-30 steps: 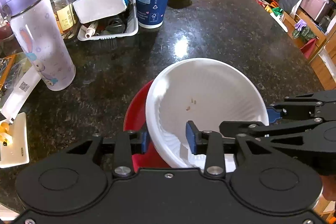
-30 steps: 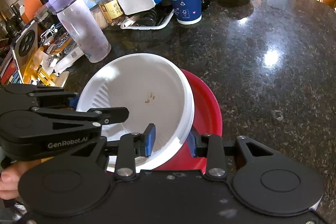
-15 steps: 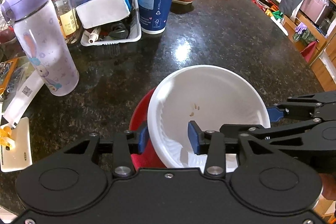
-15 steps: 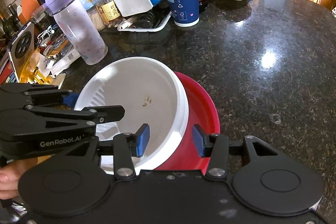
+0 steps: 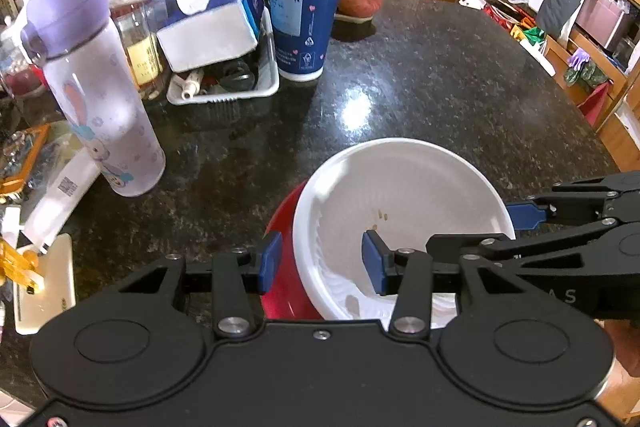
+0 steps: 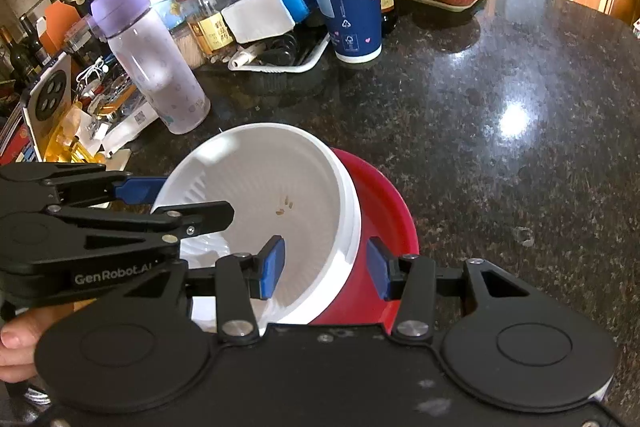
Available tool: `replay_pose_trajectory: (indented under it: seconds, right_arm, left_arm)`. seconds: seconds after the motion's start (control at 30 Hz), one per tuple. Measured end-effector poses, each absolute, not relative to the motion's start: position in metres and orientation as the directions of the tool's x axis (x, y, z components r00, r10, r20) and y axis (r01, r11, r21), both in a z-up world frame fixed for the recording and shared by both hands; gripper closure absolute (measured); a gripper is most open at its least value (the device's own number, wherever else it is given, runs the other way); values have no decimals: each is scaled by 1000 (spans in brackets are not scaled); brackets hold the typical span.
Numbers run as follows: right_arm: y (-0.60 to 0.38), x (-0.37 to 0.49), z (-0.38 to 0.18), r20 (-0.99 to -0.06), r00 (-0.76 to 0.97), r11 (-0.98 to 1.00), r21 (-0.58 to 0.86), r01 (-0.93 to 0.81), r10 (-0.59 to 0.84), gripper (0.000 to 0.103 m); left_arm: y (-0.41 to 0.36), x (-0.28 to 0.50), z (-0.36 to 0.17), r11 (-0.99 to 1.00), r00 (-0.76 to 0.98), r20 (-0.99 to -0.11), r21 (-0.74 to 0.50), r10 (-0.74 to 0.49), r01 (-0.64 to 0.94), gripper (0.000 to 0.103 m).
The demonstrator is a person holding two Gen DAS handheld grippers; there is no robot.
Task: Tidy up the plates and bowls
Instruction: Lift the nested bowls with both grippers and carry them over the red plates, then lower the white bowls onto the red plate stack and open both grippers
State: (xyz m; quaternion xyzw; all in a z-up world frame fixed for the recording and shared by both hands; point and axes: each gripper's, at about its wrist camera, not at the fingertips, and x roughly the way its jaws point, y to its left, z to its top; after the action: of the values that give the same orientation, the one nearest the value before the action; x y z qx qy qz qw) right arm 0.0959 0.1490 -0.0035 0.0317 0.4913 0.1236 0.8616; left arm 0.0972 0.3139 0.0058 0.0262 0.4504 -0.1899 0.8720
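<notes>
Two grippers straddle opposite rims of one white ribbed disposable bowl, which sits nested and slightly tilted in a red plastic bowl on the dark speckled granite counter. The left gripper has one blue pad inside the white bowl and one outside, over the red rim; its jaws have just been opening and the pads stand clear of the wall. The right gripper does likewise on the other side, with its jaws just opened and both pads off the rim. So the stack looks released, resting on its own.

To finish this release cleanly, I would lift both grippers straight up and back along their own fingers, so that neither inner pad hooks the thin white wall and tips the bowl out. Keep clear of the lilac-capped water bottle and the navy paper cup with white lid beyond.
</notes>
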Motion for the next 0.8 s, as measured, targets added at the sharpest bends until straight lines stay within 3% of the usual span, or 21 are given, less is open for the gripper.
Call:
replay_pose_trajectory:
  seconds: [0.8]
  right_arm:
    - [150,31,31,-671,725,987,85,-133,155,55]
  left_arm:
    - [322,57,32,950,701,-671,-16,-242,312,50]
